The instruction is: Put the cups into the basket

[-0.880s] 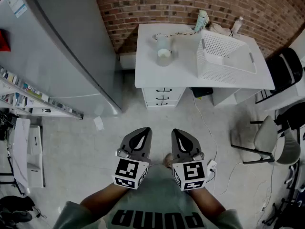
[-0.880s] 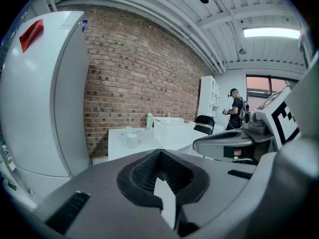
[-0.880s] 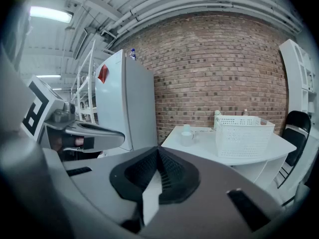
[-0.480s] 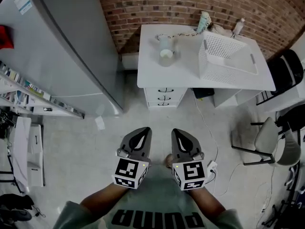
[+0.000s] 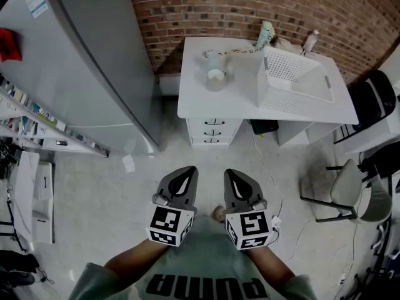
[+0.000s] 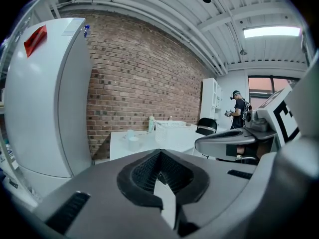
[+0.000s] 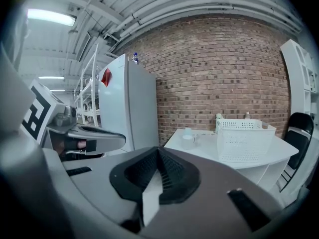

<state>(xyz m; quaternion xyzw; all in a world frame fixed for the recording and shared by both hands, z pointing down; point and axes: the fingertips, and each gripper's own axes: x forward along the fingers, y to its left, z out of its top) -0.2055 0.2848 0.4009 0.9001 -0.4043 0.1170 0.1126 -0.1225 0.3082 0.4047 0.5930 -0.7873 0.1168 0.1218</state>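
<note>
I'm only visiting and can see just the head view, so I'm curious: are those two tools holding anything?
Observer: No. Each gripper view shows its jaws together with nothing between them, on both the left tool and the right tool.
Operator: Is anyone else in the room?
Observer: Yes. The left gripper view shows a person standing far off in the background, past a black chair.

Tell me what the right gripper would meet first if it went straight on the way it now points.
Only bare floor lies ahead of the right gripper, then probably the drawers of the white table. Height is unclear.
</note>
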